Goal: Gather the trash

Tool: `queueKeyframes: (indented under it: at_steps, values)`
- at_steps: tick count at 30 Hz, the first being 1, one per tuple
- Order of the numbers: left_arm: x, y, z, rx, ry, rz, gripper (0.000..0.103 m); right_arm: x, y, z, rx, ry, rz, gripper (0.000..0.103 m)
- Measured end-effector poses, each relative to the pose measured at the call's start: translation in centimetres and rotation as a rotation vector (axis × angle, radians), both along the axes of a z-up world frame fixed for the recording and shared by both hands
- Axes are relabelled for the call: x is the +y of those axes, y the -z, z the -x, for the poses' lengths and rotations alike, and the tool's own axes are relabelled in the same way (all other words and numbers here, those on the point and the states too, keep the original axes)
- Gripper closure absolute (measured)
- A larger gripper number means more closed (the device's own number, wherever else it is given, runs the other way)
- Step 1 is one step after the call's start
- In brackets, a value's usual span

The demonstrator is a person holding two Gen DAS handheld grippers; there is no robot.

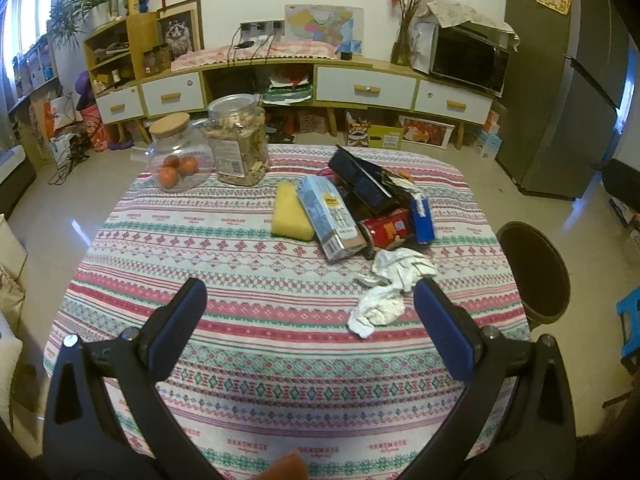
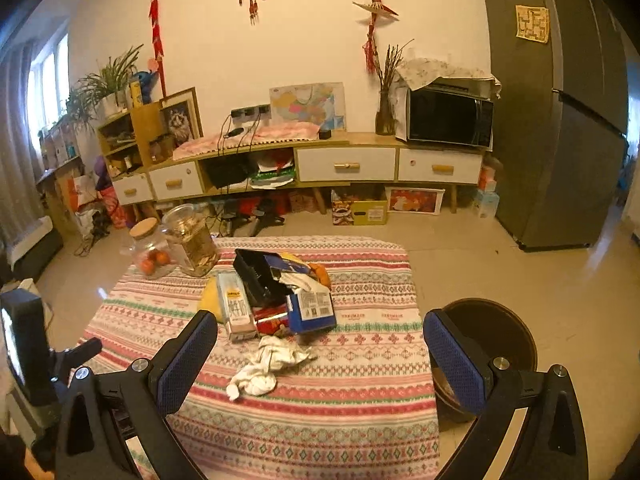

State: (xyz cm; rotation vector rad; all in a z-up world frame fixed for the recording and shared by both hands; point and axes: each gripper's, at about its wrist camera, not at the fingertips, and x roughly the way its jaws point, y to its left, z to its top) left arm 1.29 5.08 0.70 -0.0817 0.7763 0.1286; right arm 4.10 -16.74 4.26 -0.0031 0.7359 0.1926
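Currently, both grippers are held above the near part of a tabletop [image 1: 168, 264] covered with a patterned cloth, and nothing is gripped by either. The jaws of the left gripper [image 1: 310, 300] are spread wide, and so are the jaws of the right gripper [image 2: 320, 332].

The trash is gathered on the far right half of the tabletop. A crumpled white tissue [image 1: 386, 286] lies nearest, just ahead of the left gripper's right finger. Behind it, a light blue carton [image 1: 330, 216] is laid on its side, touching a yellow sponge [image 1: 290, 212] on its left. A red can [image 1: 390, 228] is lying beside the carton, with a small blue box [image 1: 423, 218] against it. An open black box [image 1: 366, 182] is tilted over the heap.

At the far left corner, a clear jar with a cork lid [image 1: 172, 152], oranges inside, stands beside a taller plastic jar [image 1: 238, 140] filled with pale pieces.

A dark round bin [image 2: 494, 340] is seen on the floor just beside the right edge of the tabletop.
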Motion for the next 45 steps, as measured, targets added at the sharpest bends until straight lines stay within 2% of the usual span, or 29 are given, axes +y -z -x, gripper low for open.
queueKeyframes:
  at_steps: [6, 10, 13, 16, 20, 24, 27, 33, 35, 37, 40, 45]
  values:
    - [2.0, 0.7, -3.3, 0.074, 0.028, 0.004, 0.000, 1.0, 3.0, -2.8, 0.102, -0.053, 0.012, 0.000]
    - [3.4, 2.1, -6.1, 0.143, 0.041, 0.038, 0.000, 0.8, 6.3, -4.6, 0.234, -0.078, -0.011, 0.000]
    - [4.0, 3.4, -8.1, 0.202, 0.066, 0.101, 0.000, 0.4, 8.0, -5.6, 0.274, -0.060, 0.018, 0.000]
    - [4.1, 4.6, -9.5, 0.258, 0.115, 0.233, 0.001, 0.0, 9.0, -6.3, 0.288, -0.018, 0.088, 0.000]
    - [2.1, 6.0, -11.3, 0.315, 0.217, 0.335, 0.006, -0.5, 10.1, -7.2, 0.298, 0.030, 0.170, 0.000]
    - [-0.5, 7.4, -13.1, 0.358, 0.312, 0.347, 0.019, -1.7, 11.3, -8.1, 0.347, 0.050, 0.183, 0.000]
    - [-2.5, 8.7, -14.2, 0.403, 0.365, 0.330, 0.023, -2.5, 11.9, -8.4, 0.368, 0.069, 0.192, 0.000]
    - [-5.3, 10.9, -15.7, 0.477, 0.411, 0.314, 0.036, -3.6, 12.7, -8.7, 0.391, 0.107, 0.202, 0.000]
    - [-5.9, 11.4, -16.0, 0.479, 0.415, 0.304, 0.044, -3.9, 12.9, -8.7, 0.398, 0.115, 0.201, 0.000]
    - [-6.1, 11.6, -16.2, 0.491, 0.411, 0.311, 0.061, -4.1, 13.1, -8.8, 0.402, 0.118, 0.199, 0.000]
    - [-6.0, 10.9, -16.0, 0.480, 0.412, 0.329, 0.075, -4.0, 13.2, -9.0, 0.406, 0.119, 0.196, 0.000]
    - [-4.3, 8.1, -14.2, 0.421, 0.423, 0.345, 0.082, -3.6, 13.3, -9.8, 0.408, 0.119, 0.179, 0.000]
